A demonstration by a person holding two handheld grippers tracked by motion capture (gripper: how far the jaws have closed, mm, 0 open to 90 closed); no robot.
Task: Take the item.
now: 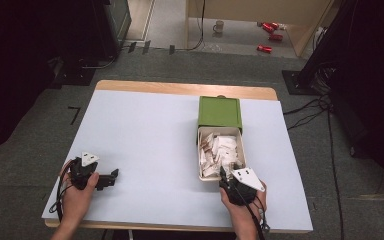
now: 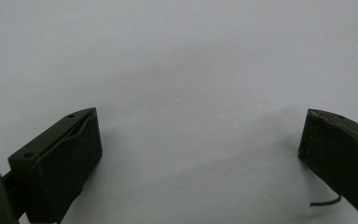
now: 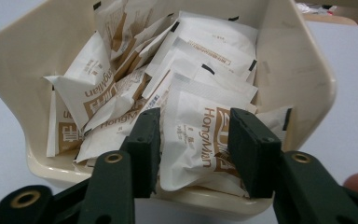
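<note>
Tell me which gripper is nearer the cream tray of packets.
Right. The right gripper is at the tray's near rim, jaws astride a packet. The left gripper rests far off on the table.

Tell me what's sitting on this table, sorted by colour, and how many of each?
Green box: 1
Cream drawer pulled out of it: 1
White-and-brown packets heaped in the drawer: too many overlap to count
Black grippers, left gripper and right gripper: 2
Total: 4, plus the packets
</note>
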